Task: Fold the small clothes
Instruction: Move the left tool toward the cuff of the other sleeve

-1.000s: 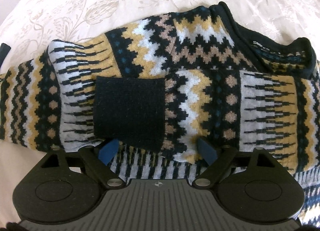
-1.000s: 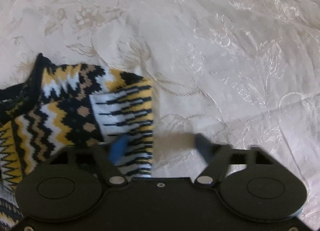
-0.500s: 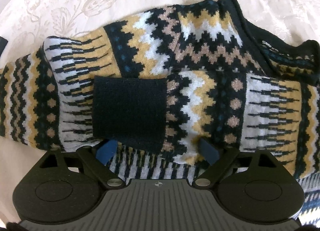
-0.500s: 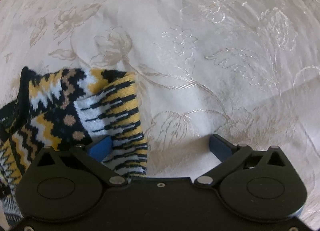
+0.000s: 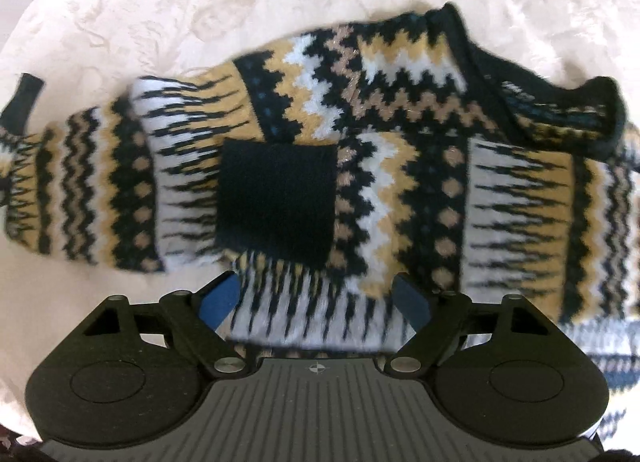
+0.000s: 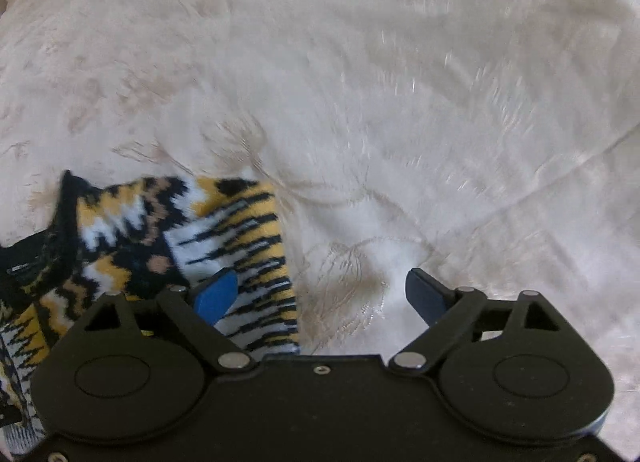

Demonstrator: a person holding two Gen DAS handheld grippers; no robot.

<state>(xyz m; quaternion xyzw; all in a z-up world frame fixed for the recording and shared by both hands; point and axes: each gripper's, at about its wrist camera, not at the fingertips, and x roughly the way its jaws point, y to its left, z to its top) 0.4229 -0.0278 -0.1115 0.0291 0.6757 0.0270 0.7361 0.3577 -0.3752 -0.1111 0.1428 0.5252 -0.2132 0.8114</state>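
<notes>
A small knitted sweater with black, yellow, white and tan zigzag bands lies on a cream bedspread. One sleeve is folded across its body, its black cuff lying in the middle. Its black neckline is at the right. My left gripper is open just above the sweater's near edge, holding nothing. In the right wrist view the sweater's shoulder edge lies at the lower left. My right gripper is open and empty, its left fingertip over the sweater's edge, its right one over bare bedspread.
The cream embroidered bedspread spreads out on all sides of the sweater. The other sleeve's black cuff sticks out at the far left.
Both grippers have drawn back and up from the sweater, so more of it and the bedspread shows. The right gripper's jaws have opened wider. The sweater has not moved.
</notes>
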